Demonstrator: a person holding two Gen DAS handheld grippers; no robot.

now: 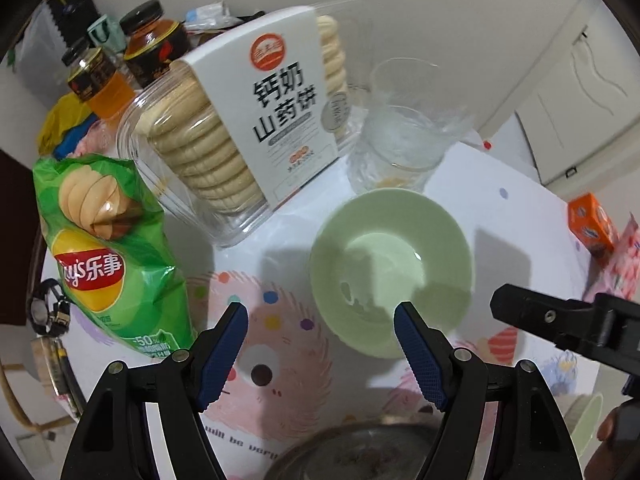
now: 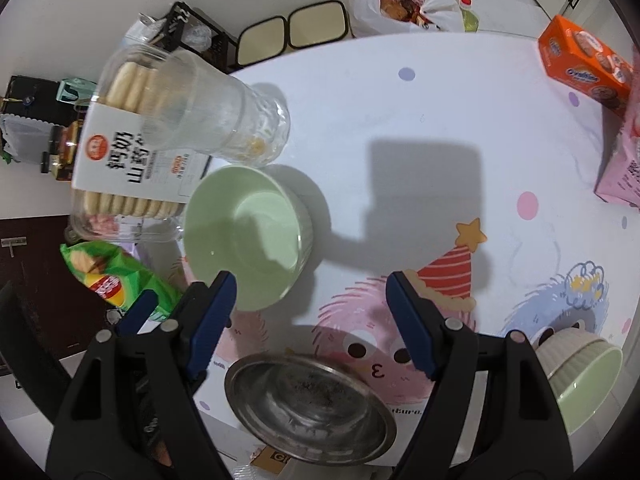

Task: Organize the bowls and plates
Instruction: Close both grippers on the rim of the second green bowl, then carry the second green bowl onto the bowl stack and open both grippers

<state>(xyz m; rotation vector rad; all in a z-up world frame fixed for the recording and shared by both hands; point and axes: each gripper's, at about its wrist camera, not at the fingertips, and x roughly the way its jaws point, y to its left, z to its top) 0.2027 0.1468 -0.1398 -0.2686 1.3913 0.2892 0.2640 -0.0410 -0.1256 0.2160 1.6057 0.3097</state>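
Note:
A pale green bowl (image 1: 390,268) (image 2: 244,236) stands upright and empty on the patterned table. My left gripper (image 1: 320,354) is open and empty above the tablecloth; its right finger overlaps the bowl's near rim. My right gripper (image 2: 310,324) is open and empty, its left finger near the bowl's near edge. A steel bowl (image 2: 310,406) (image 1: 352,454) sits at the near table edge, below both grippers. A second green ribbed bowl (image 2: 580,376) (image 1: 586,420) lies at the near right, partly hidden by my right finger.
A biscuit box (image 1: 248,120) (image 2: 132,160), a clear glass (image 1: 400,136) (image 2: 224,120) and a green chips bag (image 1: 108,256) (image 2: 116,280) crowd the bowl's far and left sides. Bottles (image 1: 100,80) stand behind. An orange box (image 2: 584,64) and a pink pack (image 2: 624,160) sit right.

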